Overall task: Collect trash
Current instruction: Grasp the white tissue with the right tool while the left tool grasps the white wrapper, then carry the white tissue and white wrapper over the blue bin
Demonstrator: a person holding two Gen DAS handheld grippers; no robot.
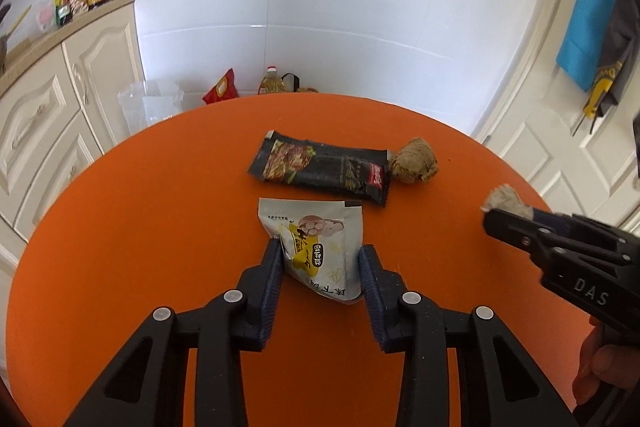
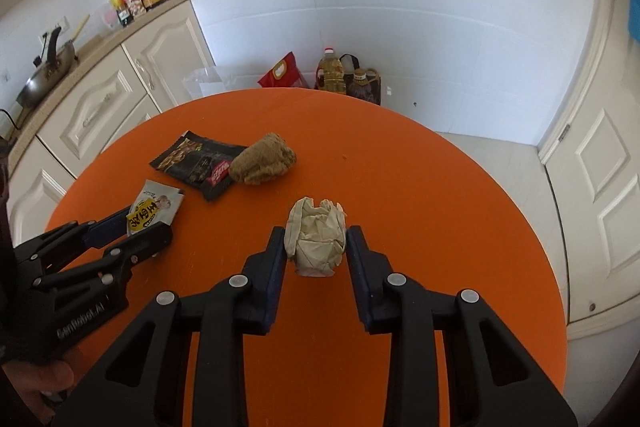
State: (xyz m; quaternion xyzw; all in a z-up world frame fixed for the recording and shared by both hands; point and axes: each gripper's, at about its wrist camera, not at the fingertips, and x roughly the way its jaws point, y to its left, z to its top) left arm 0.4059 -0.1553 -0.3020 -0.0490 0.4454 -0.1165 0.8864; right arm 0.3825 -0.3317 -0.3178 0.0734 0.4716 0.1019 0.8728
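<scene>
Orange table (image 1: 160,227): left tongs (image 1: 320,259) pinch a snack packet (image 1: 316,247), right tongs (image 2: 316,243) a paper ball (image 2: 316,239).

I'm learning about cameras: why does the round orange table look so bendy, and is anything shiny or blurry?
Left wrist view: the fisheye lens bulges the orange table and curves the tiled wall, which shows window glare and a person's dim reflection. Right wrist view: same bulge, dark lens corners, glare on the wall; the crumpled paper ball stays sharp.
</scene>
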